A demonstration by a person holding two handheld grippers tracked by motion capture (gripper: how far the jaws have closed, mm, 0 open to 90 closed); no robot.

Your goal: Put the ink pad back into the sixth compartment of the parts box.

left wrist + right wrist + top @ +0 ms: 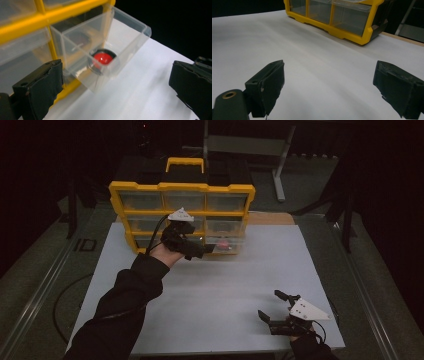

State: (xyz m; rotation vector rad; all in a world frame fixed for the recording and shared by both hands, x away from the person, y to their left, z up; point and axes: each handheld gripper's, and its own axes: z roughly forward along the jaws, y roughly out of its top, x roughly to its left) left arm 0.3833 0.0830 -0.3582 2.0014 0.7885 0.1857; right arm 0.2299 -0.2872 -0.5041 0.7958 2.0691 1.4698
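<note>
1. My left gripper [115, 82] is wide open, holding nothing, before the pulled-out drawer [110, 47] of the yellow cabinet [182, 210].
2. The red-topped object [102, 58] lies inside the drawer.
3. My right gripper [280, 312], open and empty, rests far from the cabinet.
4. A careless push may tip the drawer out.

Overhead camera; two tongs-mounted close-ups

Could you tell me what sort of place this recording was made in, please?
Probably a lab or workshop recording bench: a white table in a dark room, a yellow parts organizer with clear drawers, one drawer pulled out holding a red item, and a metal stand behind.
</note>
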